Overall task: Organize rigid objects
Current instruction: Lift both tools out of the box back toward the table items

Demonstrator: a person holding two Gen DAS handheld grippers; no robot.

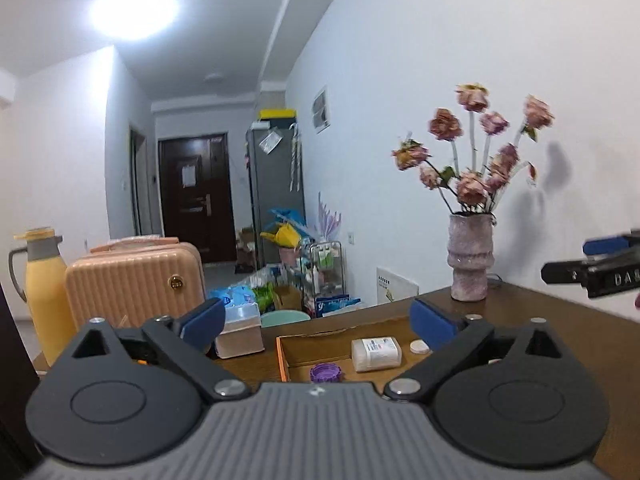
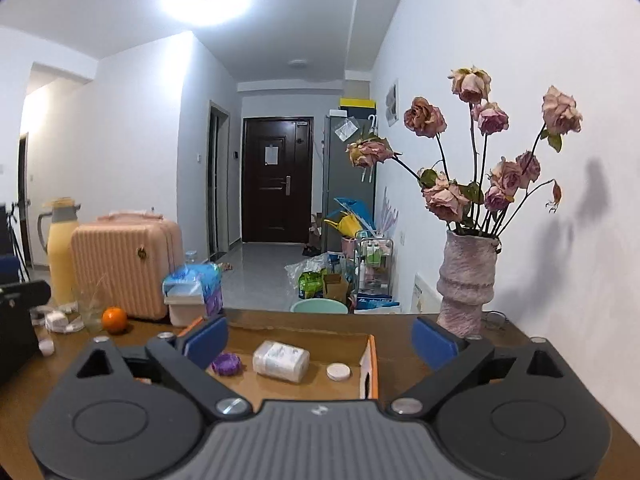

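Observation:
An open cardboard box (image 2: 372, 360) with orange edges lies on the brown table; it also shows in the left wrist view (image 1: 282, 356). Inside lie a white bottle (image 2: 281, 361) on its side, a purple cap (image 2: 226, 364) and a small white cap (image 2: 338, 371). The left wrist view shows the same bottle (image 1: 376, 353), purple cap (image 1: 327, 373) and white cap (image 1: 419, 347). My left gripper (image 1: 318, 322) is open and empty above the box. My right gripper (image 2: 320, 338) is open and empty, also above the box. The right gripper's tip enters the left wrist view (image 1: 592, 264) at the right edge.
A pink vase of dried roses (image 2: 468, 284) stands at the table's far right by the wall. A pink suitcase (image 2: 124, 264), yellow thermos (image 2: 62, 252), tissue box (image 2: 192, 292) and an orange (image 2: 114, 319) stand at the left. Clutter lies on the floor beyond.

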